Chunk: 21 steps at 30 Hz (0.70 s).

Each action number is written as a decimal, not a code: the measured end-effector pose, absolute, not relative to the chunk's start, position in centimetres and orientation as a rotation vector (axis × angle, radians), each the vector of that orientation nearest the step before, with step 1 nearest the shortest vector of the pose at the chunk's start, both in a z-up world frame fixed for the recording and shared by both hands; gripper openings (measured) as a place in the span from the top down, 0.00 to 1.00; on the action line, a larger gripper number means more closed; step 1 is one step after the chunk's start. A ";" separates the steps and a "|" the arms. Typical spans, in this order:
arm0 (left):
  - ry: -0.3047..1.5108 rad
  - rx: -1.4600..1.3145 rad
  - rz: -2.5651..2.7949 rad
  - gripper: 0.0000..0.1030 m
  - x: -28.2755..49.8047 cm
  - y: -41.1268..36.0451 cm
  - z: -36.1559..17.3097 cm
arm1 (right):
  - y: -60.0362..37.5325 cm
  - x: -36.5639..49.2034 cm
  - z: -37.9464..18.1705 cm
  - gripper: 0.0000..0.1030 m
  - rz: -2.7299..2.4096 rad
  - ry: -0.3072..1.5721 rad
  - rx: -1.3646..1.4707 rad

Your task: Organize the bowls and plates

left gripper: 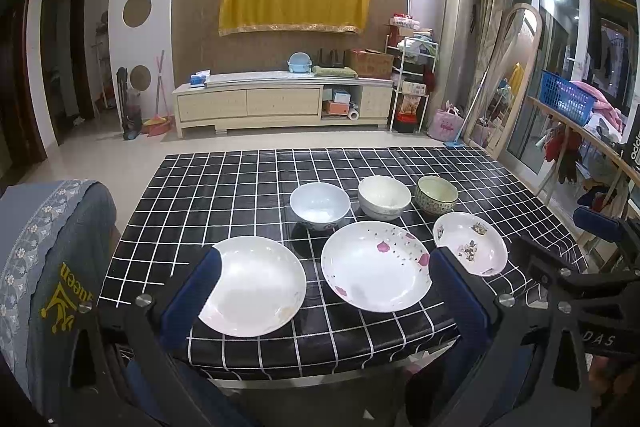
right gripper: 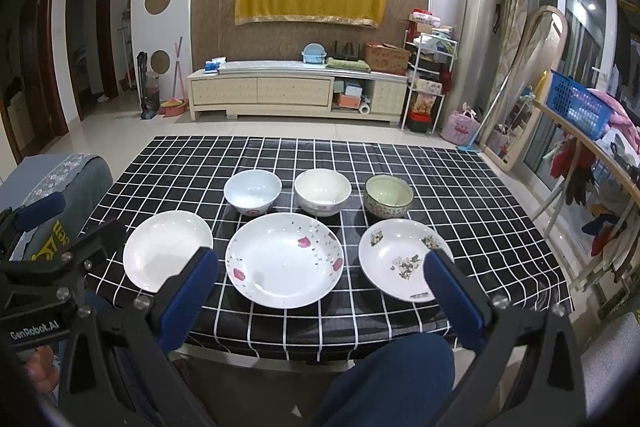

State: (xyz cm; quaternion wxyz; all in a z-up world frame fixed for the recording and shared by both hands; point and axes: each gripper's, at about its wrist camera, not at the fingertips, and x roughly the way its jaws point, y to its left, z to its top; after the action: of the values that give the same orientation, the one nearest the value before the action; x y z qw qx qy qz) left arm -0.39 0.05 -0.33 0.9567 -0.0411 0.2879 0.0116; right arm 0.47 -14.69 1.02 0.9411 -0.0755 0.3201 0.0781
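A living room with a yellow cloth on a brown patterned wall and a low cream TV cabinet (right gripper: 296, 91) lies behind a table under a black cloth with white grid lines (right gripper: 460, 187). On it stand 3 plates in the near row and 3 bowls in the far row, none touching.

Taking the flower-print middle plate (right gripper: 285, 259) as the clock's centre, the plain white plate (right gripper: 164, 251) lies at 9 o'clock and the smaller green-patterned plate (right gripper: 402, 259) at 3 o'clock. The pale blue bowl (right gripper: 253, 191) stands at 11 o'clock, the cream bowl (right gripper: 323, 191) at 1 o'clock, and the green-rimmed bowl (right gripper: 389, 195) at 2 o'clock, just beyond the patterned plate.

The left gripper (left gripper: 324, 267) hangs over the near edge with its jaws spread wide and nothing between them; its blue pads overlap the white plate's near-left rim and the gap beside the small plate in the left wrist view. The right gripper (right gripper: 320, 267) is likewise released and empty, bracketing the middle plate.

Nothing looks stacked, so I judge the task at its start. A sensible first step would be nesting plates by size: pinch the small plate's rim at 3 o'clock, 1 pad above and 1 below. These glazed rims are probably slippery, so grip well in, lift level, and lower it centred onto the larger plate without sliding.
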 end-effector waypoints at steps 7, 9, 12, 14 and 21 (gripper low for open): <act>0.584 -0.084 0.024 0.00 -0.4 0.1 -0.3 | -14.7 0.5 0.9 0.00 0.160 0.659 -0.150; 0.585 -0.085 0.023 0.00 -0.4 0.1 -0.3 | -14.7 0.5 0.9 0.00 0.160 0.660 -0.150; 0.586 -0.085 0.023 0.00 -0.4 0.1 -0.3 | -14.7 0.5 0.9 0.00 0.159 0.661 -0.150; 0.587 -0.084 0.023 0.00 -0.5 0.1 -0.3 | -14.7 0.5 0.8 0.00 0.159 0.663 -0.150; 0.590 -0.082 0.024 0.00 -0.6 0.0 -0.4 | -14.7 0.4 0.6 0.00 0.159 0.669 -0.147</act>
State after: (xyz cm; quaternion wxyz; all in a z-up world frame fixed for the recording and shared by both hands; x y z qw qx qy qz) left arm -0.56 -0.03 -0.42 0.9559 -0.0405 0.2905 0.0120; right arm 0.36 -14.69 0.60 0.9388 -0.0721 0.3277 0.0778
